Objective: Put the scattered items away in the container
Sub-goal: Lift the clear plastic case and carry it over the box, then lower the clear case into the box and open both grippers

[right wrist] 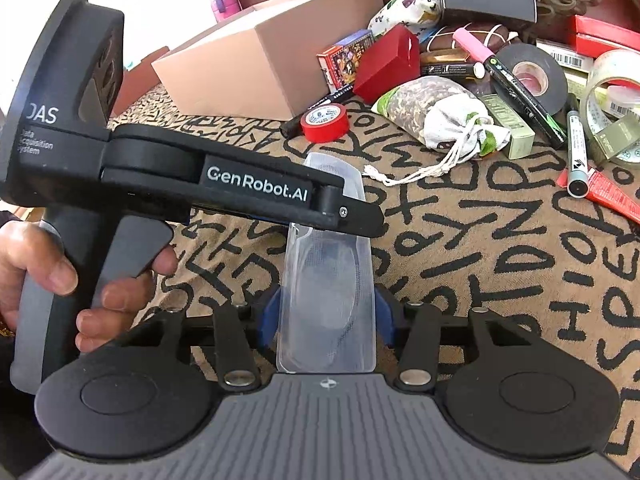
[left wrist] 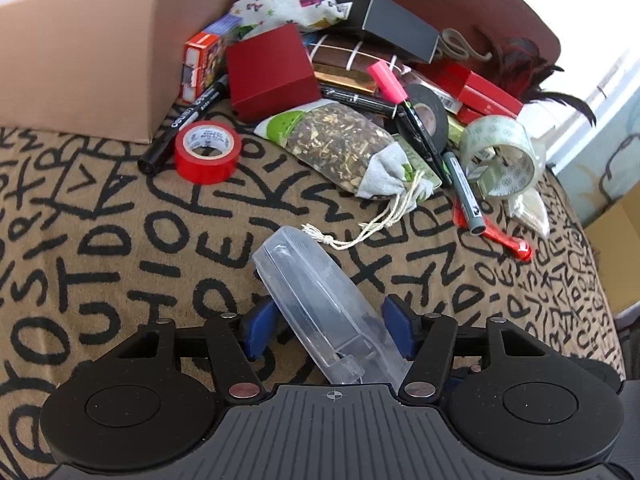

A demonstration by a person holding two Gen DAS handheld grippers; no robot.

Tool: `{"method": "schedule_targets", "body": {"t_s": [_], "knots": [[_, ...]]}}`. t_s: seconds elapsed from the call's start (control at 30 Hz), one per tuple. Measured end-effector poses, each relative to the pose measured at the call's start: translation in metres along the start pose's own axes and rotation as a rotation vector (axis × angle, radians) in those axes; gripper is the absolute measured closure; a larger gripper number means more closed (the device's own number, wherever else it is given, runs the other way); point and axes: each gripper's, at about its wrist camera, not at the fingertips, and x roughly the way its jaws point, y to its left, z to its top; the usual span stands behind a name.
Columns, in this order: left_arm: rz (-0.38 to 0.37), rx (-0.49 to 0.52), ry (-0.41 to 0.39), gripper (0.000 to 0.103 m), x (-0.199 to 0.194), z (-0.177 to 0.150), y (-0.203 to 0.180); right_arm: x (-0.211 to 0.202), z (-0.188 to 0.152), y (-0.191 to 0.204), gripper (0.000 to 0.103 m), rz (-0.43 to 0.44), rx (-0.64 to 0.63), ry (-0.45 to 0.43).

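Only right wrist view shows hand (right wrist: pixel 48 280) gripping left tongs (right wrist: pixel 352 216).

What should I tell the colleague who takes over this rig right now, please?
Left gripper: jaws either side of the clear plastic case; whether they press on it cannot be told.
Right gripper: blue pads against the same case, apparently shut on it.
Container: the cardboard box at the far left; its inside is not visible.
Still scattered on the patterned cloth: red tape roll, herb sachet, red box, black tape roll, clear tape roll, pink marker, and more behind.
Left to do: case into the box, then the pile.
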Motion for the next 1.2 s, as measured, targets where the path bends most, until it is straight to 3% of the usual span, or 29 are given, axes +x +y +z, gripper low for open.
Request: {"method": "schedule_targets", "body": {"t_s": [0.17, 0.27, 0.33, 0.57, 0.77, 1.03, 1.2], "knots": [[-0.014, -0.016, -0.009, 0.027, 0.001, -0.001, 0.002, 0.001, 0.001, 0.001, 0.05, -0.009, -0.012, 0.002], [0.005, 0.023, -0.009, 0.03, 0.001, -0.002, -0.002, 0.002, 0.003, 0.003, 0.05, -0.019, -0.017, 0.005], [0.006, 0.024, -0.011, 0.04, -0.002, -0.002, -0.002, 0.002, 0.004, 0.005, 0.051, -0.024, -0.02, 0.008], [-0.019, -0.075, -0.07, 0.041, -0.032, 0.007, 0.014, -0.011, 0.024, 0.022, 0.051, 0.004, -0.097, -0.02], [-0.005, -0.121, -0.234, 0.041, -0.078, 0.042, 0.029, -0.018, 0.076, 0.052, 0.051, 0.006, -0.24, -0.095], [0.061, -0.18, -0.48, 0.036, -0.14, 0.124, 0.064, -0.006, 0.18, 0.097, 0.051, 0.037, -0.441, -0.231], [0.098, -0.245, -0.558, 0.034, -0.148, 0.177, 0.094, 0.025, 0.24, 0.113, 0.051, 0.038, -0.587, -0.26]]}}
